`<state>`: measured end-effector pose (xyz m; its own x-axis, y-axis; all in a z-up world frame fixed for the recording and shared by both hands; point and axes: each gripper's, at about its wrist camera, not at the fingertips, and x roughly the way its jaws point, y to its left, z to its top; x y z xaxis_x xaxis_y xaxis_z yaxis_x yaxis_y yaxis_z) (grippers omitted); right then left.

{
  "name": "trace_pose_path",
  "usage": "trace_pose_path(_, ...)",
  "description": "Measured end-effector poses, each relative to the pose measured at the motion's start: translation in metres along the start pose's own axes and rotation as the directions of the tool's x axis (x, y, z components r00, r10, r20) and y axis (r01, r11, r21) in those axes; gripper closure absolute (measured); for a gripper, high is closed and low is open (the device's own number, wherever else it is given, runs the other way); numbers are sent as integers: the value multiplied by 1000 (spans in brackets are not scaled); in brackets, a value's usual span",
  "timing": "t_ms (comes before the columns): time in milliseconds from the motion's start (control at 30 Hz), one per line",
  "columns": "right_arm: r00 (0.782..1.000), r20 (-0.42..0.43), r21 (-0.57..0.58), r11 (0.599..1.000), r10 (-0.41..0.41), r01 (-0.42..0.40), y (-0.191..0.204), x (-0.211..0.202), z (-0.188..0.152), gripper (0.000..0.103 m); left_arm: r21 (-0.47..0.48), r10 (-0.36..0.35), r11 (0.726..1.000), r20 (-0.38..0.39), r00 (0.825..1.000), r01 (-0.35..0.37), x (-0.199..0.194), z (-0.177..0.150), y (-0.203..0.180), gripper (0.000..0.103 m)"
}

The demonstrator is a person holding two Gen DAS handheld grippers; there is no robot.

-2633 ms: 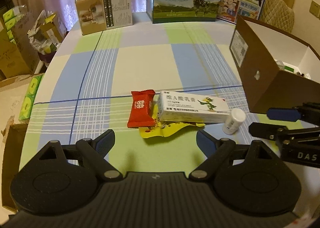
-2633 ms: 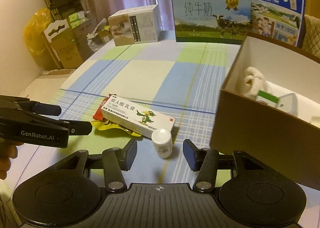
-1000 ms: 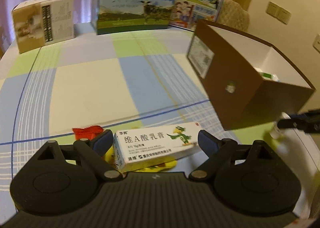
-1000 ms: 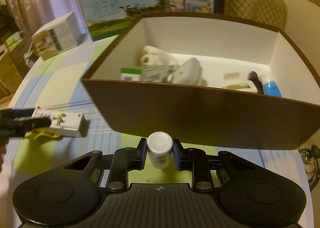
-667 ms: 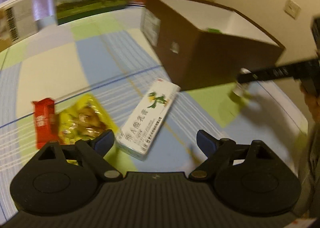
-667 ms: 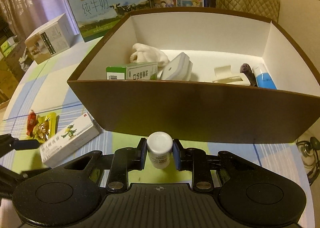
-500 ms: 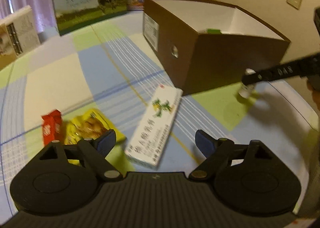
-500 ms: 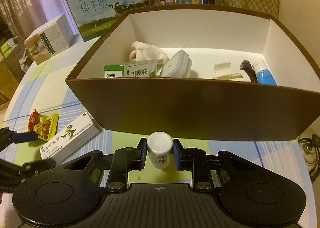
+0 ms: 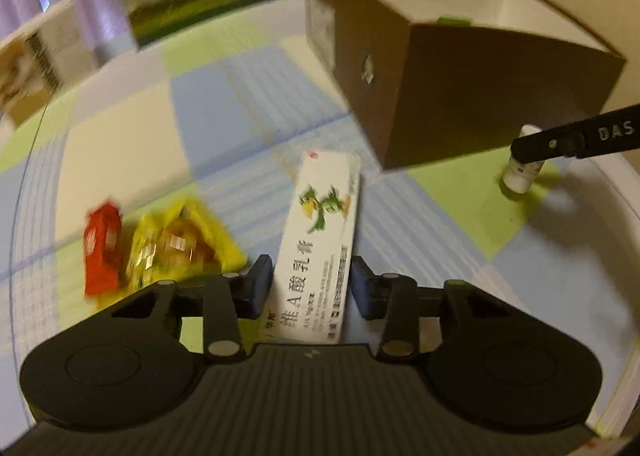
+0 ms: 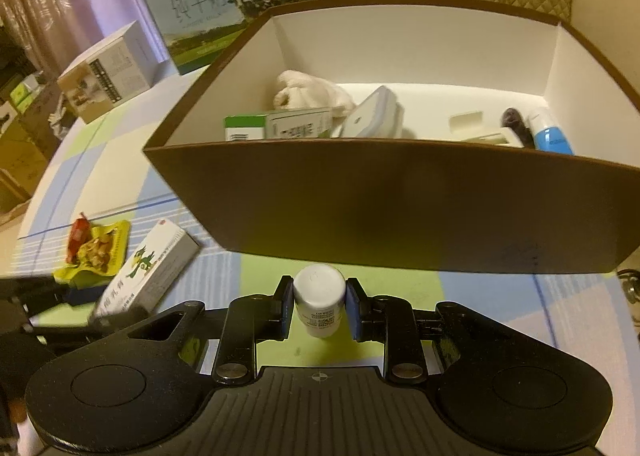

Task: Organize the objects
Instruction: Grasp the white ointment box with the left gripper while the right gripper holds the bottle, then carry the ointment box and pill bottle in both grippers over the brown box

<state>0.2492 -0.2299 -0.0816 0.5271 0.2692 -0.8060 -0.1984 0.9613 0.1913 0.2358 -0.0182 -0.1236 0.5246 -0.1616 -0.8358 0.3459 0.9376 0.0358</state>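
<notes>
My left gripper (image 9: pixel 311 285) is shut on the near end of a long white ointment carton (image 9: pixel 322 232) with a green bird print, which points toward the brown box (image 9: pixel 472 88). The same carton (image 10: pixel 150 268) lies left of the box in the right wrist view. My right gripper (image 10: pixel 318 306) is shut on a small white bottle (image 10: pixel 320 302), upright, just in front of the box's front wall (image 10: pixel 380 208). That bottle (image 9: pixel 520 174) shows at the far right in the left wrist view, low over the tablecloth.
A red packet (image 9: pixel 102 244) and a yellow snack packet (image 9: pixel 180 244) lie left of the carton. The box holds a white cloth (image 10: pixel 308 92), a green-white carton (image 10: pixel 276 126), a grey case (image 10: pixel 372 114) and a blue-white tube (image 10: pixel 550 134). Milk cartons (image 10: pixel 224 4) stand behind.
My left gripper has closed its fingers on the ointment carton, which had turned lengthwise toward the box. The right gripper keeps hold of the bottle in front of the box, hardly moving.
</notes>
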Motion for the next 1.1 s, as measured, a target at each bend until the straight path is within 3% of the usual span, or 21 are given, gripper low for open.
trace_pose_path(167, 1000, 3, -27, 999, 22, -22, 8, 0, -2, 79, -131, 20, 991, -83, 996, -31, -6, -3, -16, 70)
trace_pose_path(300, 1000, -2, -33, 999, 28, -28, 10, 1, -2, 79, -135, 9, 991, -81, 997, -20, -3, 2, -20, 68)
trace_pose_path(367, 1000, -4, -34, 999, 27, -27, 10, 2, -2, 79, -165, -10, 986, -81, 997, -4, -1, 5, -17, 59)
trace_pose_path(467, 1000, -6, -36, 999, 26, -26, 11, 4, -2, 79, -204, -17, 979, -75, 997, 1, 4, 13, -14, 57)
trace_pose_path(633, 1000, -11, -45, 999, 26, -27, 13, 7, -3, 79, -190, 22, 981, -61, 998, -34, 14, 21, -19, 60)
trace_pose_path(767, 1000, -12, -46, 999, 25, -26, 13, 8, -3, 79, -162, 36, 986, -49, 998, -44, 14, 21, -23, 69)
trace_pose_path(1100, 998, 11, -49, 997, 56, -56, 15, 4, 0, 79, -170, 35, 984, -46, 998, -43, 8, 17, -19, 70)
